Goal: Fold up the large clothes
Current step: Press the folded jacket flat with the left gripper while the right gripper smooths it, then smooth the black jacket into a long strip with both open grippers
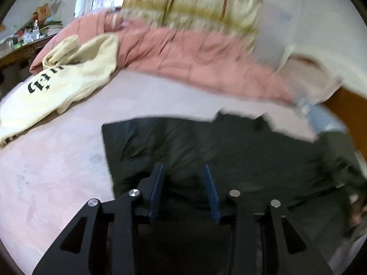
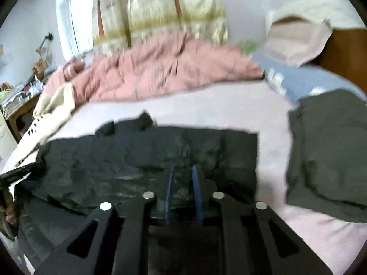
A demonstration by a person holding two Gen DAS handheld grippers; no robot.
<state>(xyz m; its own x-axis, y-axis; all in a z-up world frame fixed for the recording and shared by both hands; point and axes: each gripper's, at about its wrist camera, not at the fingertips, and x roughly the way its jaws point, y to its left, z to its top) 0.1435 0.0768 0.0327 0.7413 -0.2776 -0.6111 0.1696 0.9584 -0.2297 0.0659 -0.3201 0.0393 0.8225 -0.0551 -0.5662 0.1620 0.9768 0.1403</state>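
Together, the two wrist views show one bed [image 1: 57, 183] covered by a pale pink sheet, on which lie three garments: one dark green garment [image 1: 206, 151] spread flat at the near edge, one cream sweatshirt [image 1: 57, 87] with dark lettering, and one grey-green folded garment [image 2: 328, 155]. One crumpled pink quilt [image 1: 183, 52] runs across the far side of the bed, below one patterned curtain [image 1: 195, 2]. Two tools are present. The left tool [image 1: 184, 183] hovers over the dark green garment near its left edge, its two blue-padded fingers partly apart with only cloth visible behind the gap; whether the pads touch the cloth cannot be told. The right tool [image 2: 183, 183] hovers over the same garment nearer its right edge, its fingers at a narrower partial opening, nothing clamped between them. Only the left view shows the lettering on the sweatshirt in full and a cluttered tabletop [image 1: 20, 45] with stacked plates at far left. Only the right view shows the grey-green garment whole, lying well apart to the right, and a light blue cloth [image 2: 298, 80] beside a pillow [image 2: 296, 43] against the headboard. The dark green garment appears wrinkled and roughly rectangular, with a straight side edge and small dark projections along its far edge. Both views are blurred.
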